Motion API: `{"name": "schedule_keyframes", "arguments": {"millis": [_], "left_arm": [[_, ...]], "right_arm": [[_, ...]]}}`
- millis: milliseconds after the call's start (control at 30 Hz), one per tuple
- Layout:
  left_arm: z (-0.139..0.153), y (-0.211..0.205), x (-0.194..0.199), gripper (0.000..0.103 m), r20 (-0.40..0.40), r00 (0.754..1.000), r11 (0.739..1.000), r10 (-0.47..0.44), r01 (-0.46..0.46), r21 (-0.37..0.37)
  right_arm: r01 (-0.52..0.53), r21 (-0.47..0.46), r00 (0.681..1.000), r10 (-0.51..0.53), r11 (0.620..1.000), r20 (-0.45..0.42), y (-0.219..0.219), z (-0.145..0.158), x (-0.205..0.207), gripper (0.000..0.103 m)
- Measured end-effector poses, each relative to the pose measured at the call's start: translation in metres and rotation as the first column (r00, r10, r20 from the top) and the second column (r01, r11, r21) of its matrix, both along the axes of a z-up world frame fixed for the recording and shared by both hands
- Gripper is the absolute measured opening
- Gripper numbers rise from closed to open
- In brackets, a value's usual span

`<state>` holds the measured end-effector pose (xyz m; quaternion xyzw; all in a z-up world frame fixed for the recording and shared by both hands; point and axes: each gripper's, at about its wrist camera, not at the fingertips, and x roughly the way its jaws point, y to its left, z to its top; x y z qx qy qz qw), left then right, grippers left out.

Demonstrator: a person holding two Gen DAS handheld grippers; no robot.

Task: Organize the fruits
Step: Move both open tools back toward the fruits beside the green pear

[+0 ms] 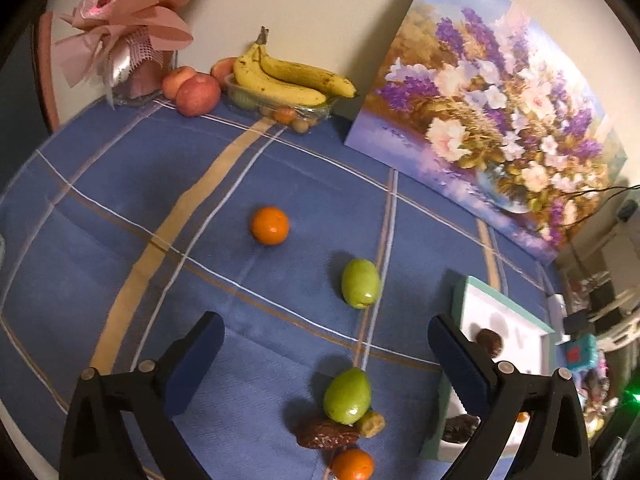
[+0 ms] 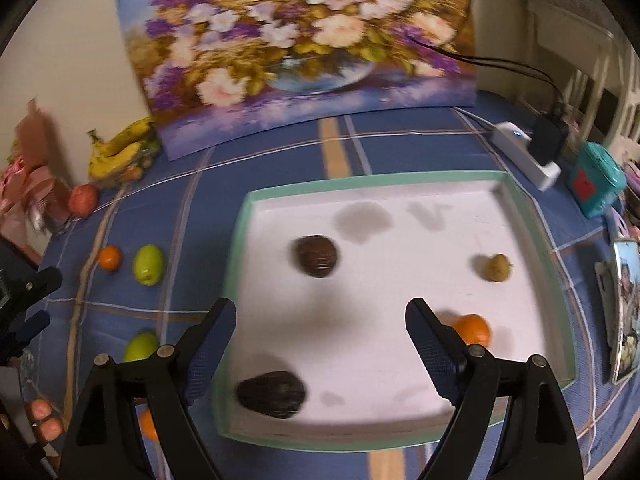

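My left gripper is open and empty above the blue cloth. Between its fingers lie a green fruit, a brown date, a small tan fruit and an orange. Farther off lie another green fruit and an orange. My right gripper is open and empty over the white tray, which holds two dark dates, a tan fruit and an orange.
Bananas lie on a clear fruit box, with apples and a pink bouquet at the back wall. A flower painting leans on the wall. A white power strip and a teal box stand right of the tray.
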<state>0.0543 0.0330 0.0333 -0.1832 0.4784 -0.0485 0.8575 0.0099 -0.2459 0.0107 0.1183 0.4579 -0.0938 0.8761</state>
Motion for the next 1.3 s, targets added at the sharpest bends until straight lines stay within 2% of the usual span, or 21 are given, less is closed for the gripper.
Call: {"name": "schedule_keyframes", "arguments": {"millis": [67, 133, 300, 400, 500, 633, 767, 833, 933, 1033, 1300], "left_arm": [[0.001, 0.003, -0.002, 0.103, 0.003, 1.000, 1.000, -0.014, 0.014, -0.007], [0.005, 0.007, -0.005, 0.103, 0.021, 1.000, 1.000, -0.008, 0.008, 0.020], [0.002, 0.011, -0.011, 0.103, 0.006, 1.000, 1.000, -0.008, 0.008, 0.022], [-0.013, 0.008, -0.012, 0.102, -0.066, 0.998, 0.999, -0.014, 0.016, 0.034], [-0.035, 0.002, -0.013, 0.101, -0.161, 0.986, 0.999, -0.035, 0.038, 0.014], [-0.052, -0.007, -0.017, 0.093, -0.236, 0.970, 0.998, -0.064, 0.065, -0.004], [-0.058, -0.018, -0.023, 0.089, -0.270, 0.957, 0.994, -0.106, 0.105, -0.016], [-0.061, -0.026, -0.024, 0.081, -0.288, 0.948, 0.991, -0.132, 0.133, -0.014], [-0.066, -0.033, -0.024, 0.078, -0.317, 0.935, 0.987, -0.161, 0.161, -0.026], [-0.070, -0.040, -0.024, 0.064, -0.332, 0.926, 0.983, -0.178, 0.185, -0.010], [-0.082, -0.054, -0.025, 0.064, -0.366, 0.905, 0.972, -0.218, 0.237, 0.005]], "right_arm": [[-0.036, 0.036, 0.999, 0.036, 0.999, 0.007, 0.010, 0.001, 0.004, 0.087], [-0.072, 0.072, 0.997, 0.072, 0.995, 0.004, 0.020, 0.003, 0.008, 0.087], [-0.124, 0.046, 0.992, 0.124, 0.991, 0.006, 0.042, 0.007, 0.012, 0.087], [-0.124, 0.066, 0.992, 0.125, 0.990, -0.003, 0.046, 0.006, 0.012, 0.087], [-0.111, 0.057, 0.992, 0.114, 0.992, -0.049, 0.050, 0.000, 0.012, 0.087], [-0.085, 0.088, 0.992, 0.093, 0.992, -0.088, 0.047, -0.008, 0.010, 0.087], [-0.067, 0.090, 0.992, 0.076, 0.994, -0.099, 0.044, -0.008, 0.007, 0.087], [-0.056, 0.097, 0.993, 0.065, 0.994, -0.100, 0.042, -0.008, 0.005, 0.087], [-0.045, 0.102, 0.993, 0.056, 0.994, -0.107, 0.040, -0.008, 0.004, 0.087], [-0.037, 0.106, 0.992, 0.049, 0.994, -0.114, 0.038, -0.008, 0.003, 0.087], [-0.038, 0.109, 0.990, 0.053, 0.993, -0.131, 0.038, -0.010, 0.002, 0.087]]}}
